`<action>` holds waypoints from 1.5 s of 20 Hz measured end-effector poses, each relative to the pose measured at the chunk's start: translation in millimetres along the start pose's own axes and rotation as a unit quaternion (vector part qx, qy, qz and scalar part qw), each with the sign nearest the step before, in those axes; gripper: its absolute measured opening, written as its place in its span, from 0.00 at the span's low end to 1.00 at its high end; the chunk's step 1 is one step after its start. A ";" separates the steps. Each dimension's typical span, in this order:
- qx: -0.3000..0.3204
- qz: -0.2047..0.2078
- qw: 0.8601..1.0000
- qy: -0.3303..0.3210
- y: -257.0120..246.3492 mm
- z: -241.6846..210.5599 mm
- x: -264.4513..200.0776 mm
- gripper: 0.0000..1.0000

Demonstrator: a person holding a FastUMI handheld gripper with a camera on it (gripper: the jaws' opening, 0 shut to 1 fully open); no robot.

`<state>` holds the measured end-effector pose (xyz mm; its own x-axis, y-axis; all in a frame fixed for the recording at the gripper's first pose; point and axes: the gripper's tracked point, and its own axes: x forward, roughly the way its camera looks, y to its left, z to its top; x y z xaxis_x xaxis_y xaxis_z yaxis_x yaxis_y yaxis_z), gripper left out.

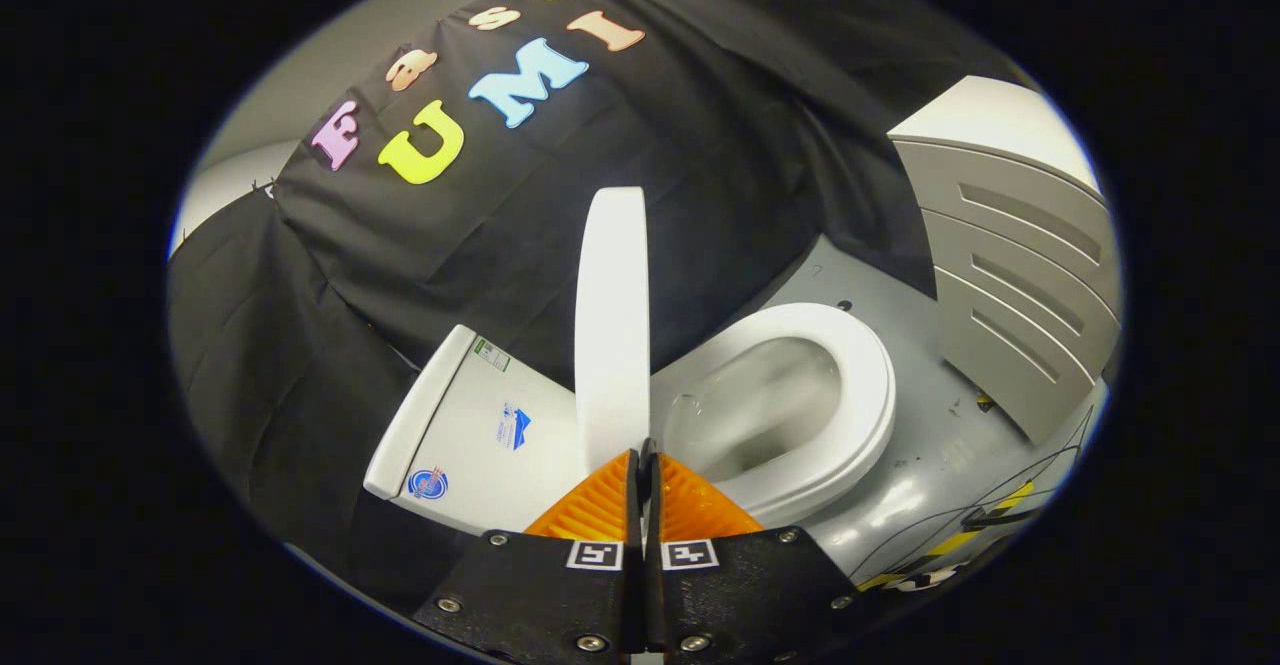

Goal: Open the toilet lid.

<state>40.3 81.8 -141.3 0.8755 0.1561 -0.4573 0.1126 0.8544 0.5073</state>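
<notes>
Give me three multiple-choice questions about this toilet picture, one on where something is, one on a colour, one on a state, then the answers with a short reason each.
1. Where is the raised lid relative to the tool?
A. Just ahead of its fingertips
B. Far off by the grey panel
C. Lying flat on the floor

2. What colour is the seat?
A. Black
B. White
C. Yellow

3. What state is the lid in?
A. Shut flat over the bowl
B. Lifted upright, bowl uncovered
C. Taken off and set on the tank

Answers:
1. A: the lid's lower edge meets the tips of the tool's closed fingers; whether they pinch it is unclear.
2. B: the ring around the bowl is white.
3. B: the lid stands on edge between tank and bowl, with the bowl open to view.
</notes>
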 end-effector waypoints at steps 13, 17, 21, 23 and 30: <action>-0.067 0.029 0.997 -0.026 68.8 -2.3 -2.8 0.00; -0.084 0.043 0.995 -0.033 89.7 -5.4 -2.5 0.00; -0.098 0.054 0.993 -0.034 109.8 -9.2 -0.9 0.00; -0.103 0.060 0.992 -0.032 120.0 -12.9 -1.4 0.00; -0.122 0.074 0.989 -0.027 148.0 -18.8 5.0 0.00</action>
<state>52.5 218.4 -82.3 0.8988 0.2667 -0.3479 -0.1289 0.9194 0.3717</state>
